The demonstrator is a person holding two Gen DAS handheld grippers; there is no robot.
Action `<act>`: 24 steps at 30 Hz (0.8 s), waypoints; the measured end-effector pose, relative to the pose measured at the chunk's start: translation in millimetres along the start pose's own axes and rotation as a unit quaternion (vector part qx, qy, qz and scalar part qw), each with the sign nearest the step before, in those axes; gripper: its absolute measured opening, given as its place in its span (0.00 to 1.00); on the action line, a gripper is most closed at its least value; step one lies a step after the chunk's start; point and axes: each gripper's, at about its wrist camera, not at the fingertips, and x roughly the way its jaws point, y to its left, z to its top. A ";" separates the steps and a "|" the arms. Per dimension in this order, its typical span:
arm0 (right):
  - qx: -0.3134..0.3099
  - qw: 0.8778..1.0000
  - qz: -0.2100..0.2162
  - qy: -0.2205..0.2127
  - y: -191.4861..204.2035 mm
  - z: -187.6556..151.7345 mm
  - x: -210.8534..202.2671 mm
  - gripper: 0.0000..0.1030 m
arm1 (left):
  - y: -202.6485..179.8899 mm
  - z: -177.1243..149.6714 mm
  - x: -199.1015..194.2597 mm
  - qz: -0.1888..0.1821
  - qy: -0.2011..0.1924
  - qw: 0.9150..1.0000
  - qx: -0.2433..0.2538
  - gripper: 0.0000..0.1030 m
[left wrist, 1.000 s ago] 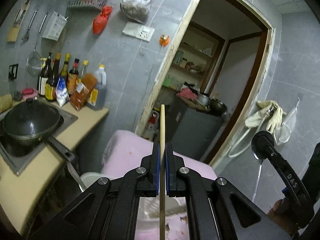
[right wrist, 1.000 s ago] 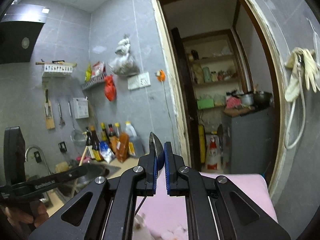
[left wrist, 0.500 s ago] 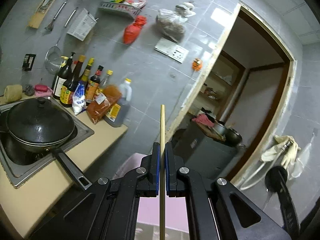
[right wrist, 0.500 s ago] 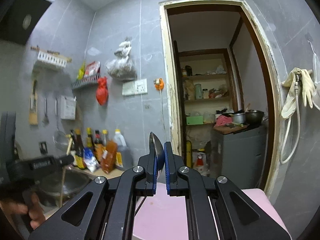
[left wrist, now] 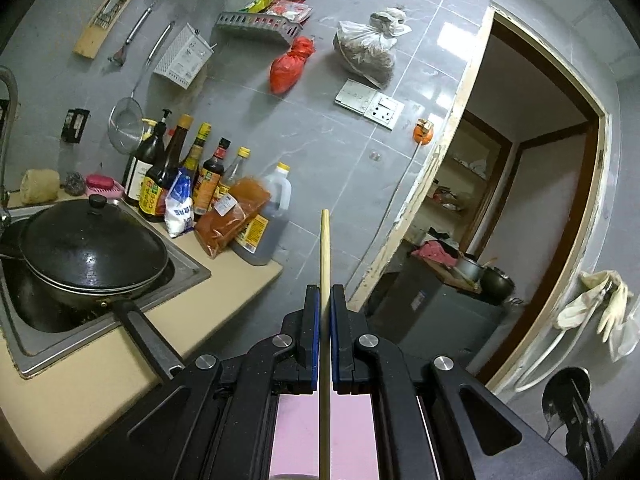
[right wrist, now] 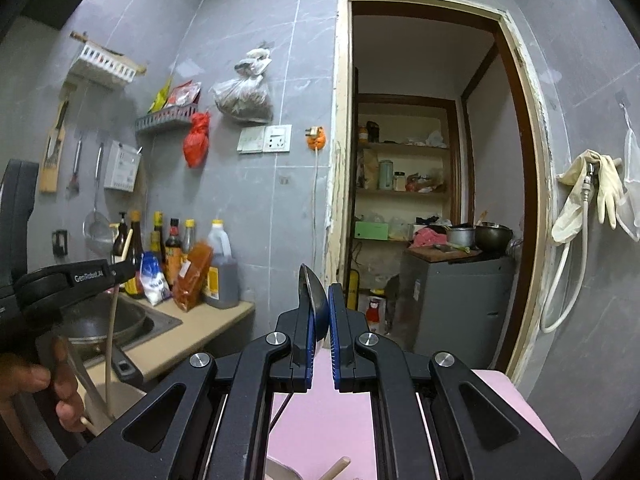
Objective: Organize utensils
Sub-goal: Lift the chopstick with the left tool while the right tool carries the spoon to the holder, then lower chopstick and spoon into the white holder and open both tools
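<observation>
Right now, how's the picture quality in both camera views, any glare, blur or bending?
Left wrist view: strong fisheye bend, the door frame bows and the corners go black; light glares off the wall tiles and the wok lid; the chopstick is sharp. Right wrist view: same bend, dim and even light; the hand at the left edge is soft.

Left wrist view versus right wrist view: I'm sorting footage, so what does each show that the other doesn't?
Left only: the lidded wok in the sink and the left tongs shut on a chopstick. Right only: the pantry shelves and the right tongs shut on a spoon. Both: the bottles, the red bag, the doorway and the gloves.
</observation>
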 end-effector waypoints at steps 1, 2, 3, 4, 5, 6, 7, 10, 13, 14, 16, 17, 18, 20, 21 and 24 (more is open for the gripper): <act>-0.004 1.000 -0.001 0.001 1.7 -2.4 0.6 0.04 | -1.5 -3.0 0.0 0.006 -0.006 1.000 0.006 0.03; -0.006 1.000 0.000 0.002 2.5 -4.3 0.9 0.04 | -2.7 -6.6 -1.2 0.008 -0.011 1.000 0.008 0.03; -0.007 1.000 -0.001 0.004 3.1 -5.5 1.2 0.04 | -3.4 -9.3 0.0 0.010 -0.013 1.000 0.011 0.02; -0.009 1.000 -0.001 0.005 4.1 -7.2 1.2 0.04 | -4.4 -12.0 -0.1 0.011 -0.015 1.000 0.013 0.02; -0.010 1.000 -0.001 0.006 5.1 -8.2 1.5 0.05 | -6.0 -15.3 0.1 0.012 -0.016 1.000 0.017 0.03; -0.012 1.000 0.000 0.008 6.0 -9.6 1.9 0.05 | -6.7 -17.2 1.1 0.012 -0.014 1.000 0.022 0.03; -0.014 1.000 0.001 0.011 7.0 -10.9 2.3 0.05 | -7.2 -19.4 0.9 0.012 -0.013 0.999 0.027 0.03; -0.014 1.000 0.006 0.015 8.0 -13.7 2.4 0.05 | -9.6 -25.3 -2.8 0.009 -0.015 0.999 0.041 0.03; -0.012 1.000 0.012 0.020 9.2 -15.7 3.1 0.06 | -11.1 -31.2 -6.4 0.004 -0.010 0.998 0.056 0.03; -0.012 1.000 0.015 0.022 9.9 -16.5 3.3 0.06 | -11.6 -33.4 -7.1 0.002 -0.005 0.998 0.060 0.03; -0.012 0.999 0.019 0.026 11.4 -18.0 3.5 0.06 | -10.8 -36.0 -8.8 -0.001 0.003 0.998 0.066 0.03; -0.012 0.999 0.022 0.028 12.3 -18.7 3.3 0.06 | -10.3 -37.3 -9.9 -0.003 0.006 0.998 0.069 0.03; -0.012 0.999 0.025 0.030 12.8 -19.5 3.0 0.06 | -10.3 -39.1 -11.1 -0.004 0.011 0.997 0.074 0.03; -0.014 0.999 0.031 0.035 14.1 -20.7 2.3 0.06 | -9.4 -41.1 -11.8 -0.007 0.021 0.996 0.081 0.03; -0.015 0.999 0.034 0.037 13.9 -21.9 1.9 0.06 | -8.8 -42.2 -12.7 -0.008 0.025 0.996 0.084 0.03; -0.016 0.998 0.042 0.042 14.3 -23.9 0.2 0.07 | -8.6 -45.9 -16.2 -0.013 0.035 0.995 0.096 0.03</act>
